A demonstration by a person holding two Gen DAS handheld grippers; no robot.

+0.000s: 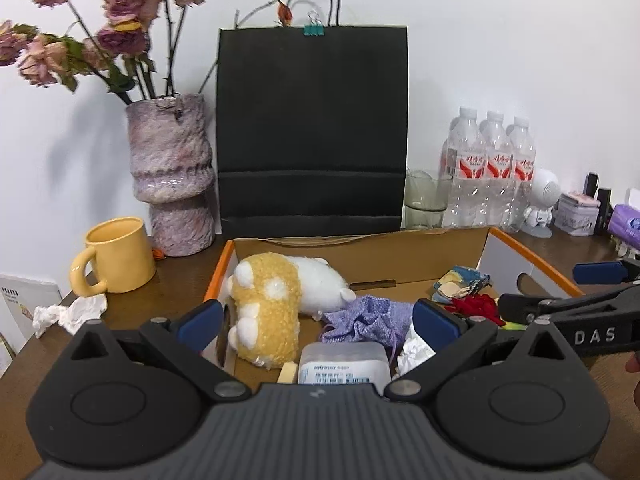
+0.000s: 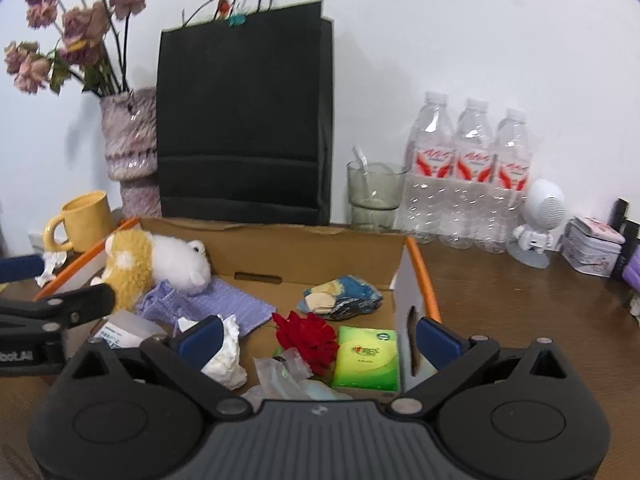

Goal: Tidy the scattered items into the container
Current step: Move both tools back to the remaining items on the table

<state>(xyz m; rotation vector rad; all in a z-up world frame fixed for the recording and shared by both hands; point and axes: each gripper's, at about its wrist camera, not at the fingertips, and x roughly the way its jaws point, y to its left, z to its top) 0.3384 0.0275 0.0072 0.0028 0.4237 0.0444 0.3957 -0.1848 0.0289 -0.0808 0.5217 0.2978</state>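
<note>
The cardboard box [image 2: 320, 248] with orange-edged side flaps sits on the brown worktop [image 2: 520, 312], in front of a black paper bag [image 2: 244, 120]. Inside it, at about 10 o'clock, a yellow-and-white plush toy [image 2: 156, 264] lies partly on a lilac knitted pouch [image 2: 224, 306]; at the middle lies a blue-and-cream cloth bundle [image 2: 344, 294], and toward 6 o'clock a red fabric flower [image 2: 308, 338] touches a green tissue pack [image 2: 368, 356]. A crumpled white tissue [image 2: 226, 354] and a white labelled packet [image 1: 344, 362] rest near the box's near edge. One more crumpled tissue [image 1: 68, 312] lies outside on the worktop at 9 o'clock from the box, just beside a yellow mug [image 1: 114, 256]. The left hand-held gripper [image 1: 316, 320] hangs over the box's near left part with its blue pads spread wide, pinching nothing. The right hand-held gripper [image 2: 318, 338] hangs over the near right part, likewise spread and empty, its right pad outside the box wall. Behind the mug stands a mottled pink vase [image 1: 172, 176] of dried roses [image 1: 120, 4]. At 2 o'clock from the box are a glass cup [image 2: 374, 196], three water bottles [image 2: 468, 172], a small white astronaut figure [image 2: 538, 224] and a tin [image 2: 592, 250].
</note>
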